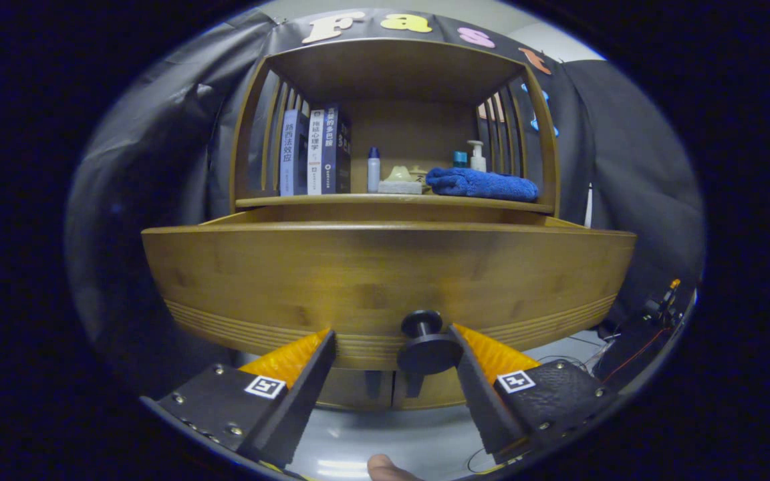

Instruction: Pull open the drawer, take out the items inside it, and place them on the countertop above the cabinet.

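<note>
Drawer (pixel 385 280) stands pulled out from the wooden cabinet (pixel 392 60), its broad front panel facing the camera and hiding whatever lies inside; contents cannot be made out from this low angle. Gripper (pixel 392 344) sits low before the drawer front, jaws released and spread wide. The round dark knob (pixel 426 346) at the lower middle of the drawer front lies between them, close against the right finger (pixel 475 394), possibly touching it, and well apart from the left finger (pixel 305 394). Countertop (pixel 331 200) above the drawer carries, from its left end: a row of upright books (pixel 315 153), a small bottle (pixel 373 170), a pale low object (pixel 400 180) just beside it, too small to identify, then a folded blue towel (pixel 482 184) toward the right end, with a pump bottle (pixel 476 157) and a small blue-capped container (pixel 460 159) behind it. A fingertip (pixel 385 469) shows below the gripper.
</note>
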Demonstrator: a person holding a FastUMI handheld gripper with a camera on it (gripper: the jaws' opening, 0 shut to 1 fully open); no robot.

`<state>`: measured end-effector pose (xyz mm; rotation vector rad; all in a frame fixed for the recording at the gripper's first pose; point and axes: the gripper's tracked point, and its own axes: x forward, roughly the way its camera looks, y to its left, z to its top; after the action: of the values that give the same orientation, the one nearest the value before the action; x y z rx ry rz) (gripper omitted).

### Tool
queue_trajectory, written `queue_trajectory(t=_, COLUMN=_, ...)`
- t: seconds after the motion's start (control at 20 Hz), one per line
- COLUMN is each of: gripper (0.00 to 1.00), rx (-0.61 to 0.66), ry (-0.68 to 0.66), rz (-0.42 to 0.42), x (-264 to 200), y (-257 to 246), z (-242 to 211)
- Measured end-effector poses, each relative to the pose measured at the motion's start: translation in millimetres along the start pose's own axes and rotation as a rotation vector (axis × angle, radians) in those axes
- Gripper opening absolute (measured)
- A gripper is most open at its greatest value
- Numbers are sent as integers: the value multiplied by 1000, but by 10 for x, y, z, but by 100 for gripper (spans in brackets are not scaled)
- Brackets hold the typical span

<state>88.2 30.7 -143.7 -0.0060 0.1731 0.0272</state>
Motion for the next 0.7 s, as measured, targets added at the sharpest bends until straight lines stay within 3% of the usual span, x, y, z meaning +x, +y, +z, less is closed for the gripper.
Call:
queue_trajectory(t=0.4, gripper=99, rx=100, ry=10, rz=6, x=263, y=117, z=9)
queue_trajectory(t=0.55, gripper=100, rx=35, ry=-10, rz=-27, x=454, y=150, z=64)
queue_trajectory(t=0.7, gripper=99, rx=86, ry=17, rz=-15, x=674, y=171, z=90)
